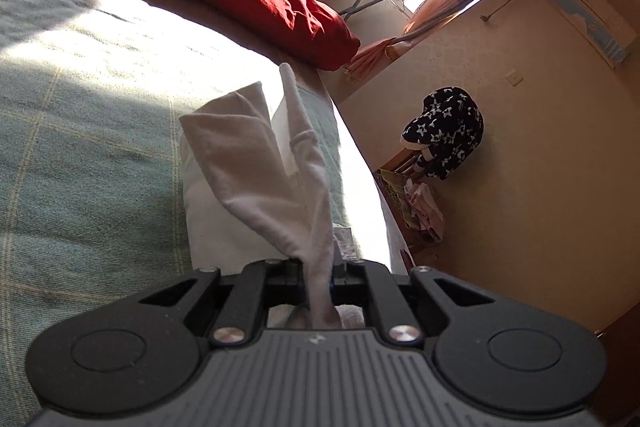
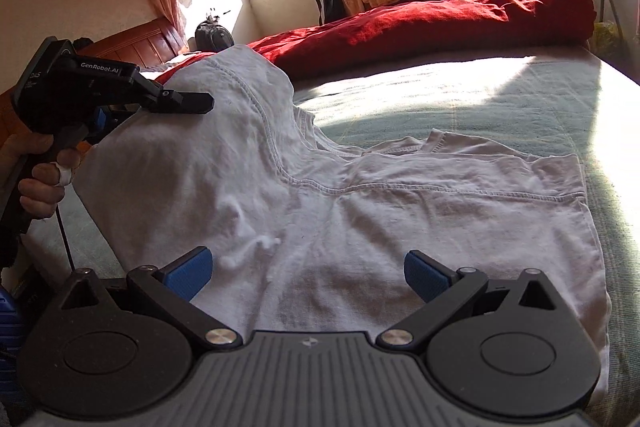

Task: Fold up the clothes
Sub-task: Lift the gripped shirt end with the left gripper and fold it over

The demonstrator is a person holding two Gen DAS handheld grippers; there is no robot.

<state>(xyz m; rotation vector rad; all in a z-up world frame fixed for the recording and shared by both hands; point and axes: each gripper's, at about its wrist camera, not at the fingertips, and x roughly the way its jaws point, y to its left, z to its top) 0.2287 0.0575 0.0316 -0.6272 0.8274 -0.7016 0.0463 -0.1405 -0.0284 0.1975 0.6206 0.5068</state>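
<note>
While the left gripper [image 2: 200, 101] pinches a lifted side of the white cotton T-shirt [image 2: 360, 211] at upper left, the right gripper [image 2: 306, 277] gapes empty at lower centre; folding looks barely begun.

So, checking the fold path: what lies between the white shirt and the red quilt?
Only bare green bedspread between white shirt and red quilt, in the right wrist view.

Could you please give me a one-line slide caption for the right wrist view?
Open right claw hovers over a white T-shirt on the bed while the left claw lifts one side.
</note>
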